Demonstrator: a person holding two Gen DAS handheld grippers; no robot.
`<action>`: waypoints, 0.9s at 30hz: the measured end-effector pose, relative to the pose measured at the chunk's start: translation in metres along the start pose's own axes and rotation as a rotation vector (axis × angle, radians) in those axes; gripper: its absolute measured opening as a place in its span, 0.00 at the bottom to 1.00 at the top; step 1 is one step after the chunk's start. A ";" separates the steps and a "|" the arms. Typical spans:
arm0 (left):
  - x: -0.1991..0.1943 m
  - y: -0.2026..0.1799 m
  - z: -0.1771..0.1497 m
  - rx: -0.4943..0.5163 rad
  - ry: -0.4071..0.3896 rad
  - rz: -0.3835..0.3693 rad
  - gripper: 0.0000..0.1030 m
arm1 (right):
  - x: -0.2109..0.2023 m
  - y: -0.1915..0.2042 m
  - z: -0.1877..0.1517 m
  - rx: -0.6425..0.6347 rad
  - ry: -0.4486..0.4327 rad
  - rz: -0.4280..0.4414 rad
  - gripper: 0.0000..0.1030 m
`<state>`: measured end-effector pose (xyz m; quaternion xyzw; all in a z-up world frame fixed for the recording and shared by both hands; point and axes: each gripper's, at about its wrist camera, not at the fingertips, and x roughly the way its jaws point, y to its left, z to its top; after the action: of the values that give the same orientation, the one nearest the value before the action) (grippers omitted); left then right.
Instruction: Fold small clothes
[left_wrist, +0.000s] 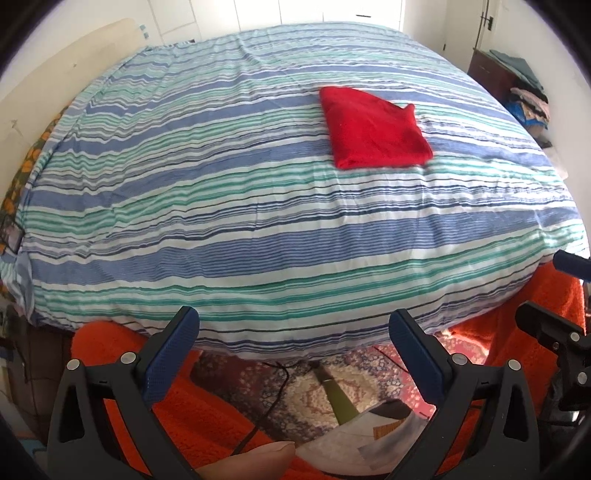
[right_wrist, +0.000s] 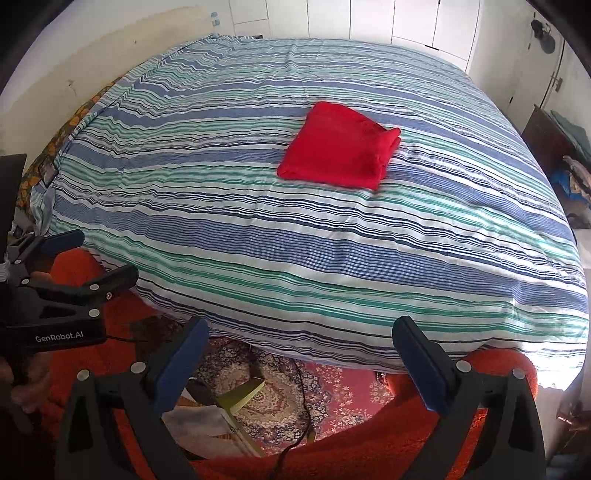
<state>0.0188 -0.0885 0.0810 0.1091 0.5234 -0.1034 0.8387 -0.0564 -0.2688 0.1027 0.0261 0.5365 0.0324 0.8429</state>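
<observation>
On the blue, green and white striped bedspread (right_wrist: 332, 258), toward its far middle, lies the small red fabric garment (right_wrist: 338, 147), folded into a compact square with 1 thicker rolled edge on its right. Both grippers hang back off the near edge of the bed, above the orange blanket (left_wrist: 517, 325) and patterned rug (right_wrist: 295, 384). The left gripper (left_wrist: 293, 354) and right gripper (right_wrist: 301, 365) both stand with jaws spread wide, holding nothing. Judging by its shape, folding looks finished, though the layers underneath are hidden. A careless re-grasp at that loose rolled edge could pull the stack open; dragging it over the soft cover could skew it.
</observation>
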 end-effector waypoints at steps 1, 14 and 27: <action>-0.002 0.001 0.000 -0.004 -0.007 0.003 0.99 | 0.000 -0.001 0.000 0.015 0.003 0.024 0.96; -0.025 0.008 0.008 0.006 -0.074 0.008 0.99 | -0.009 -0.008 0.008 0.054 -0.005 -0.010 0.96; -0.026 -0.003 0.008 0.028 -0.010 0.016 0.98 | -0.029 0.011 0.012 -0.038 -0.052 -0.113 0.96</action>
<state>0.0130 -0.0923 0.1077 0.1245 0.5166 -0.1046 0.8406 -0.0578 -0.2606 0.1353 -0.0191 0.5142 -0.0057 0.8574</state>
